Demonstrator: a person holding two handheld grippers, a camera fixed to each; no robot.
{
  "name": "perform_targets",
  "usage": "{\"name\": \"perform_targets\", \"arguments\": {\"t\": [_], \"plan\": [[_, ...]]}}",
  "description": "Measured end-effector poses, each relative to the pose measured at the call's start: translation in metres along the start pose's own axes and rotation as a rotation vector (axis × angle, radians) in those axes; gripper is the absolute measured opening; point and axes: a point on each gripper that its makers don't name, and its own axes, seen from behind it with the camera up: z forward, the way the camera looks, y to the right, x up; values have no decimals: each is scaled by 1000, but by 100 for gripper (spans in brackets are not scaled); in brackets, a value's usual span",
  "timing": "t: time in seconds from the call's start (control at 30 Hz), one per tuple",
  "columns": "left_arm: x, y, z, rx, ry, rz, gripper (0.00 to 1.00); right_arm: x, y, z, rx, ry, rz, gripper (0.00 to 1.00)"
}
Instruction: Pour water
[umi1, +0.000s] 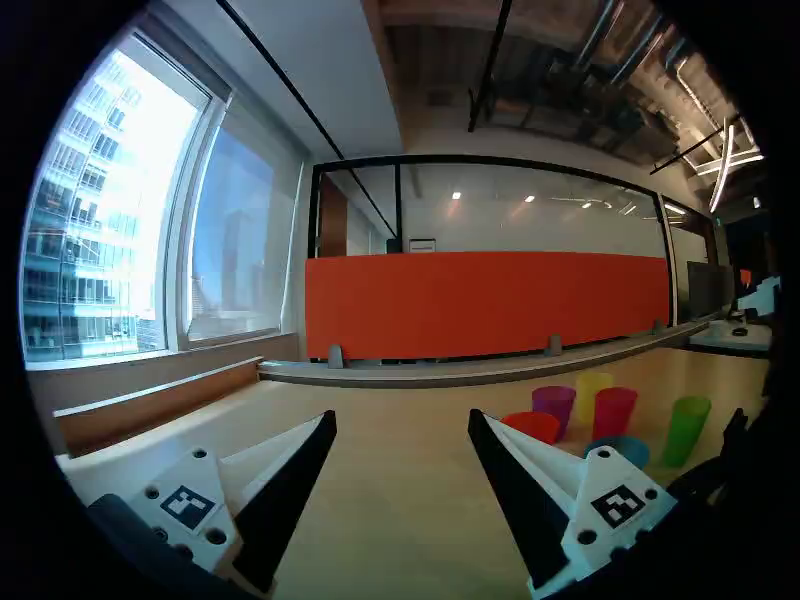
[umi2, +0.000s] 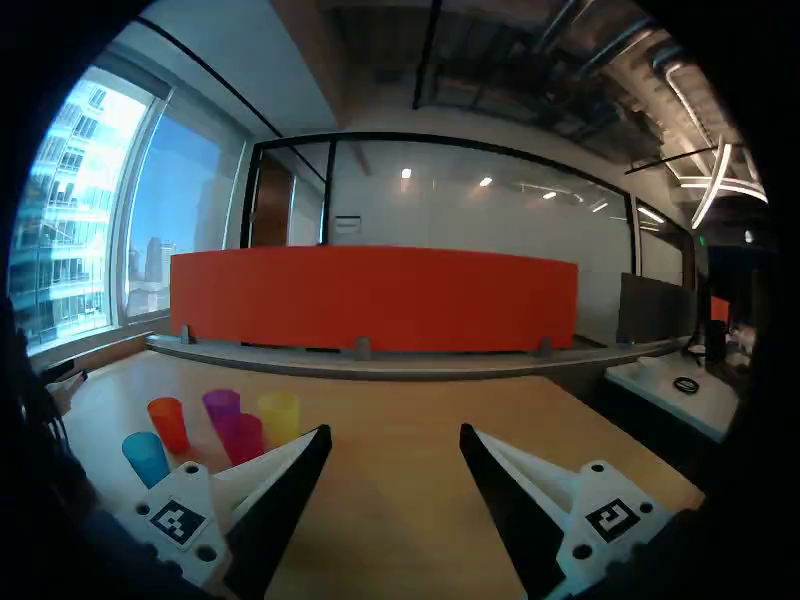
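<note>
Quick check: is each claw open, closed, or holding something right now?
Left claw: open, holding nothing.
Right claw: open, holding nothing.

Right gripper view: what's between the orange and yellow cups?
The purple cup and the pink cup stand between the orange cup and the yellow cup, in the right gripper view.

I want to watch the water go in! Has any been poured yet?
Not yet, it seems. Done: nothing that shows; the cups stand upright together on the table. In hand: nothing; the left gripper and right gripper are both open and empty, short of the cups. Left: pick up a cup and pour. Whether any cup holds water can't be told.
</note>
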Motion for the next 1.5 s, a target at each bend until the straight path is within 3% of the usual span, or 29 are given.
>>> {"name": "perform_targets", "arguments": {"t": [0.5,1.5], "plan": [[-10,2,2,-12,-10,-24,98,-1,3,-2,-5,-1,8,100],[-21,4,8,-25,-57,-17,98,-2,15,-8,-2,14,28,100]]}}
